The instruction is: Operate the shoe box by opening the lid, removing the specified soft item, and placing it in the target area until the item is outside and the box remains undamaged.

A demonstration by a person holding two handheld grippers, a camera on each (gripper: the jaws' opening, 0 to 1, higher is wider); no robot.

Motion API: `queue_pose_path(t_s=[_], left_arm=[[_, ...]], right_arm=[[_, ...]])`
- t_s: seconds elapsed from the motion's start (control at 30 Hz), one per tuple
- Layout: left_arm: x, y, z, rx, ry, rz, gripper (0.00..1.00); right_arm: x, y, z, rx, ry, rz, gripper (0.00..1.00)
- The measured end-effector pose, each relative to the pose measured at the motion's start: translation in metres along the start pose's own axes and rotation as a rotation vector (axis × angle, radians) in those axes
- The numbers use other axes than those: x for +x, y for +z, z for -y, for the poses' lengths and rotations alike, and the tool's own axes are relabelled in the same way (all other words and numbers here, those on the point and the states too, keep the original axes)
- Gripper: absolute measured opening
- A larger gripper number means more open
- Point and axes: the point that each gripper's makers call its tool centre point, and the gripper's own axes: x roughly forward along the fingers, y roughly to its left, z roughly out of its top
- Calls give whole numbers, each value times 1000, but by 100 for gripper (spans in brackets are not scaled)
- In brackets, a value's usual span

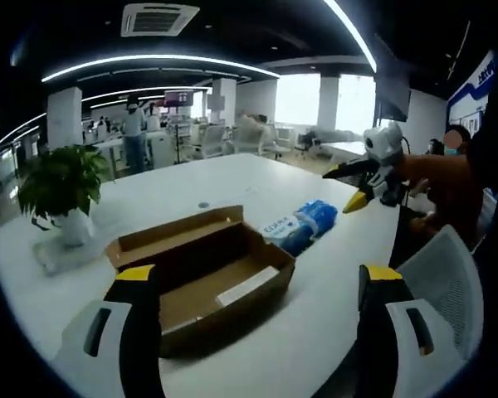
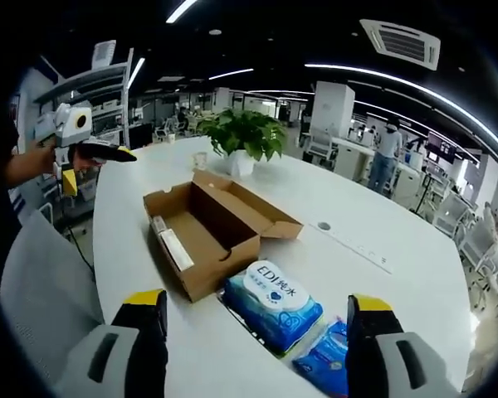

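The brown cardboard shoe box (image 1: 201, 267) lies open on the white table (image 1: 232, 178), its lid flap folded back. A white strip (image 1: 247, 286) lies on its floor. Beside the box sits a soft blue pack (image 1: 303, 225) with a white label. My left gripper (image 1: 257, 274) hovers open and empty in front of the box. The right gripper (image 1: 335, 191) is held above the table's right edge, jaws apart. In the right gripper view the box (image 2: 207, 224) is ahead, and the blue pack (image 2: 274, 303) lies between the open jaws of my right gripper (image 2: 257, 300). A second blue pack (image 2: 328, 361) touches it. The left gripper (image 2: 108, 162) hangs far left.
A potted plant (image 1: 62, 186) stands at the table's far end (image 2: 245, 133). A white mesh chair (image 1: 444, 282) stands at the near edge, and again (image 2: 41, 282). A small round port (image 2: 324, 225) sits in the tabletop. People stand by desks in the background (image 1: 134, 137).
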Motion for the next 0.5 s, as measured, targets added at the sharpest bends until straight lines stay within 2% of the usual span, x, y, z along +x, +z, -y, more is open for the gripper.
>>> queue_pose_path(t_s=[0.1, 0.5], left_arm=[[-8, -13, 3, 25, 8, -16, 99], [-28, -49, 11, -4, 43, -43, 99]], right_arm=[[4, 0, -7, -25, 25, -13, 89], [16, 11, -30, -54, 93, -8, 89]])
